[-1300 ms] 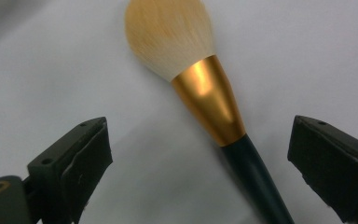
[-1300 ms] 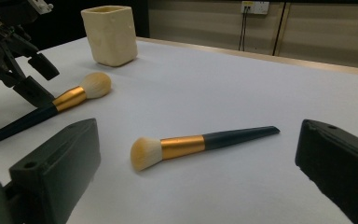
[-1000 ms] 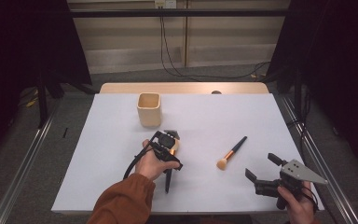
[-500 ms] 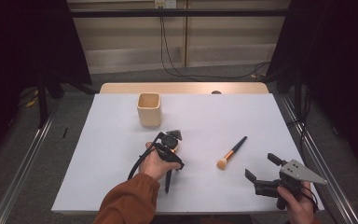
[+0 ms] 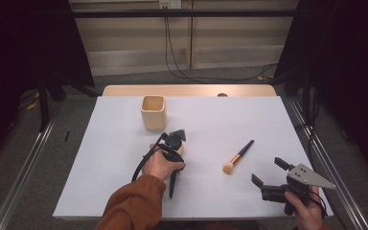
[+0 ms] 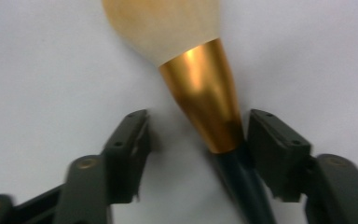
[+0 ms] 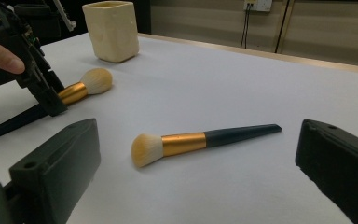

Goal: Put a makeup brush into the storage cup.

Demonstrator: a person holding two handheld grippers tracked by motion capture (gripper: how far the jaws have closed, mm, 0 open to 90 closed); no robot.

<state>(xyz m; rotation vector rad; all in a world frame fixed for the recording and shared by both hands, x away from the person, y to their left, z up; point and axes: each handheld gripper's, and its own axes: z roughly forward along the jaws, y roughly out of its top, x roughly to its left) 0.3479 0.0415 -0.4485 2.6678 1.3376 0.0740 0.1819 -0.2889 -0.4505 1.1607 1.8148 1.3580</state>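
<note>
1. Clearly, from the high view, my left gripper [image 5: 175, 143] is down over a brush on the bench [image 5: 105, 158], near the cup [image 5: 153, 112].
2. Left gripper view: jaws have just been closing around the brush [image 6: 203, 98], one pad touching, the other apart; next they must finish closing.
3. Right gripper view: right gripper [image 7: 196, 168] jaws wide, second brush [image 7: 200, 140] between them but untouched. No writing is readable.

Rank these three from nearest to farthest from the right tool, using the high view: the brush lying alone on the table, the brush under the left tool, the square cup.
From the right tool:
1. Lone brush, just up and left of it.
2. Brush under the left tool, farther left, near the table's middle.
3. Square cup, far side, upper left.
</note>
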